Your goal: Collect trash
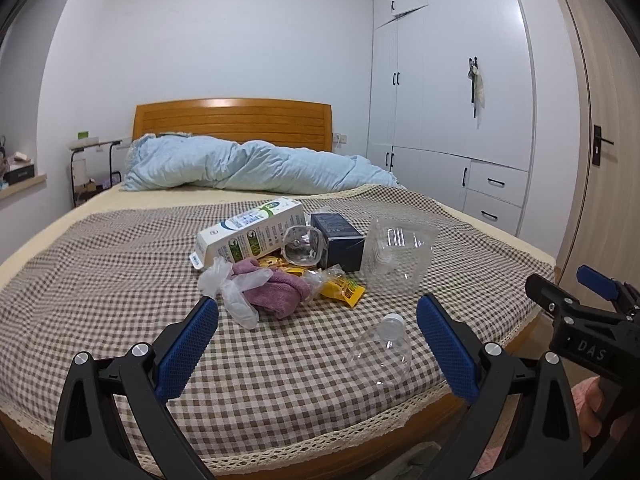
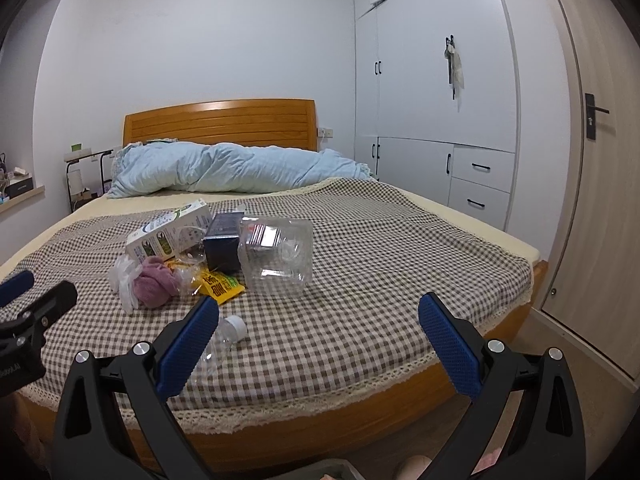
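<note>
Your left gripper [image 1: 318,314] and right gripper [image 2: 319,314] both hang over the foot of the bed, jaws spread wide and empty. Nearest you on the brown-checked bedspread [image 1: 120,264] lies a clear plastic bottle with a white cap [image 1: 382,346], on its side. Beyond the bottle sits the trash heap: a crumpled pink cloth [image 1: 276,290], a yellow snack wrapper [image 1: 346,290], a white milk carton [image 1: 252,230], a dark blue box [image 1: 338,240] (partly hidden) and a clear plastic container [image 1: 398,256].
</note>
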Tool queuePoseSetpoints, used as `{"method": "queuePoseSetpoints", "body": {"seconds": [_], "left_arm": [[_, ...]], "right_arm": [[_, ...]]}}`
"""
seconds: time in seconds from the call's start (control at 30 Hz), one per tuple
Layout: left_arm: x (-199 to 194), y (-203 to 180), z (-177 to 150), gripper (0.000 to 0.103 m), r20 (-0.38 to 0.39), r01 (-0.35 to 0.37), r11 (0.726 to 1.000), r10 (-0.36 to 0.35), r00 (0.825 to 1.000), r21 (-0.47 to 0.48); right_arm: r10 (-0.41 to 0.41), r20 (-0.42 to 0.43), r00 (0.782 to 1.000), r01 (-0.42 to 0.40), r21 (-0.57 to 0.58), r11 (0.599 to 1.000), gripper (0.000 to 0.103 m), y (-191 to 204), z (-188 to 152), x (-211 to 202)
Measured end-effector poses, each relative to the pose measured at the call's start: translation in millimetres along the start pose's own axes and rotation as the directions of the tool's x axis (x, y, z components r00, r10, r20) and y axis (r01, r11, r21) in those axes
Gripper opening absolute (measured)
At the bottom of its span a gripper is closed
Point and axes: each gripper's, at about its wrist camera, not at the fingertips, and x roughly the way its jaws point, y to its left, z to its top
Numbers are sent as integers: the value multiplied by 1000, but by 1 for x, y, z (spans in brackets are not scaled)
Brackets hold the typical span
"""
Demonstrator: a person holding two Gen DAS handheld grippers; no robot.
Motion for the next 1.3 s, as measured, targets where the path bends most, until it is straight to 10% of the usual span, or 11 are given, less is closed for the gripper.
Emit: {"method": "queuePoseSetpoints", "body": {"seconds": [1.3], "left_arm": [[104, 35, 45, 96, -160, -37, 998, 46, 986, 60]], "right_arm": [[95, 16, 995, -96, 32, 995, 97, -31, 36, 123]]}}
